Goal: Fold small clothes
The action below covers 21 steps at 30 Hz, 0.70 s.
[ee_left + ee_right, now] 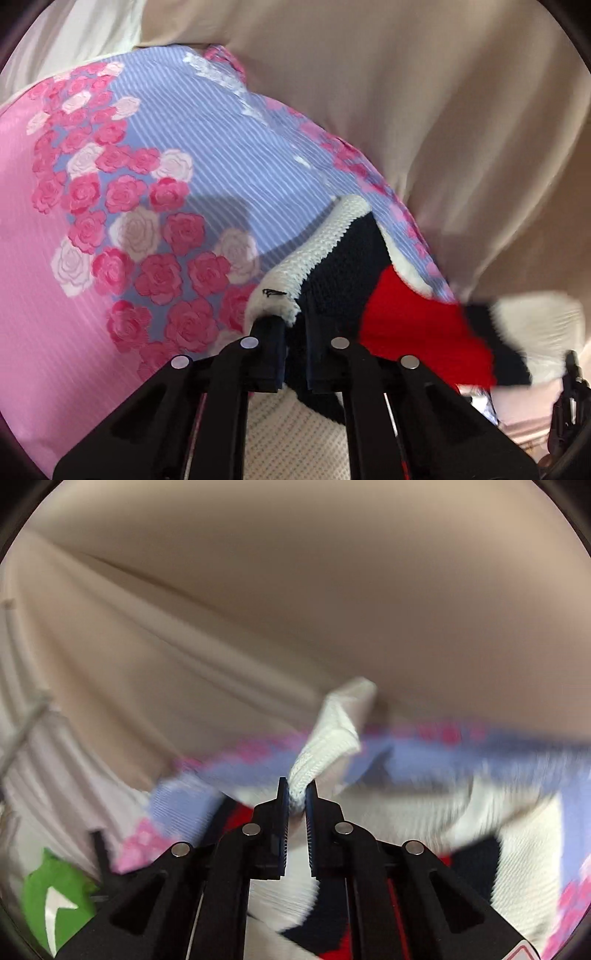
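Note:
A small knit sweater (343, 258) in white, navy and red hangs between my two grippers above a bed. My left gripper (293, 325) is shut on its white and navy edge. My right gripper (297, 797) is shut on a white ribbed edge of the sweater (325, 746). The rest of the garment droops below both grippers, blurred by motion in the right wrist view. The right gripper's black tip shows at the left wrist view's right edge (570, 373).
A bedsheet (155, 206) with lilac stripes, pink panels and pink roses lies underneath. A beige curtain or wall (424, 110) fills the background. A green item (55, 897) sits at the lower left of the right wrist view.

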### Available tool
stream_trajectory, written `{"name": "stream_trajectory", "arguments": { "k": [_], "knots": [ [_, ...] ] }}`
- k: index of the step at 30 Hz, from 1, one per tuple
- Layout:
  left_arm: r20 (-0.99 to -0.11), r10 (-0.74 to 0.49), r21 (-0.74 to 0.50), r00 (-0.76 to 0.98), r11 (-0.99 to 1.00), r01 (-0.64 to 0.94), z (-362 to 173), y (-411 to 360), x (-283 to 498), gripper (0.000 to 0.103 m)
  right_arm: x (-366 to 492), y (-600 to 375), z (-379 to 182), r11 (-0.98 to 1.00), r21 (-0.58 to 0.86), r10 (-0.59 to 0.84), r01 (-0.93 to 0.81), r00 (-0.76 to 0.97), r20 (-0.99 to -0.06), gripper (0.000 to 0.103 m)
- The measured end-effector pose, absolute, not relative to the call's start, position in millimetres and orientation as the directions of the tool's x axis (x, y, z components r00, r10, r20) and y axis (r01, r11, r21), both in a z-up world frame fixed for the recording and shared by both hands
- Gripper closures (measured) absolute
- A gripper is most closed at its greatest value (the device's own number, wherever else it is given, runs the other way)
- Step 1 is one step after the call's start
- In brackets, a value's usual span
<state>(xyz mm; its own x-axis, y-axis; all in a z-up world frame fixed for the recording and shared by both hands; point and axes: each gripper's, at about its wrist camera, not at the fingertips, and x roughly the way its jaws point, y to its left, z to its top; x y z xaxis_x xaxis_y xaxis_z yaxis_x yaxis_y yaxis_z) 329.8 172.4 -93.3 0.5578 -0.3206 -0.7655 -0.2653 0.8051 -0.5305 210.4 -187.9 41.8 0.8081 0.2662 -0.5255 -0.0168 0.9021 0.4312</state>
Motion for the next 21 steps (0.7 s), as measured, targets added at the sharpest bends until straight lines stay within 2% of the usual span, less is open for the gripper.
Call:
{"name": "stream_trajectory", "arguments": {
  "k": [2,4,6,9,15,20,21],
  "knots": [
    [-0.78,-0.32,-0.508,0.538,0.826,-0.244,-94.8,160.8,327.3,0.096,190.6,-205.4,23.7,0.912,0.405,0.195,0.064,0.802,-0.565,0.097],
    [-0.798,-0.304,-0.466,0.52,0.858,-0.214,-99.1,144.9,323.6,0.096,188.1,-229.2,-27.9,0.908,0.373,0.128,0.191,0.721,-0.681,0.097],
    [-0.816,-0.307,-0.45,0.49,0.869,-0.206,-108.6,131.2,320.7,0.096,187.3,-250.6,-76.9,0.883,0.375,0.124,0.284,0.629,-0.768,0.097],
    [-0.825,-0.28,-0.419,0.49,0.885,-0.2,-112.2,123.5,315.4,0.096,172.5,-272.8,-99.0,0.795,0.505,0.202,0.336,0.638,-0.743,0.097],
    [-0.826,-0.259,-0.399,0.501,0.896,-0.195,-104.4,121.5,313.6,0.096,166.9,-275.6,-85.5,0.767,0.568,0.242,0.299,0.685,-0.688,0.097],
    [-0.836,-0.247,-0.389,0.489,0.896,-0.213,-107.9,127.2,323.1,0.096,184.4,-286.5,-104.5,0.808,0.478,0.188,0.345,0.618,-0.764,0.078],
    [-0.838,-0.246,-0.386,0.488,0.898,-0.212,-107.9,127.2,323.4,0.096,188.9,-288.4,-105.8,0.81,0.472,0.185,0.349,0.612,-0.769,0.064]
  ]
}}
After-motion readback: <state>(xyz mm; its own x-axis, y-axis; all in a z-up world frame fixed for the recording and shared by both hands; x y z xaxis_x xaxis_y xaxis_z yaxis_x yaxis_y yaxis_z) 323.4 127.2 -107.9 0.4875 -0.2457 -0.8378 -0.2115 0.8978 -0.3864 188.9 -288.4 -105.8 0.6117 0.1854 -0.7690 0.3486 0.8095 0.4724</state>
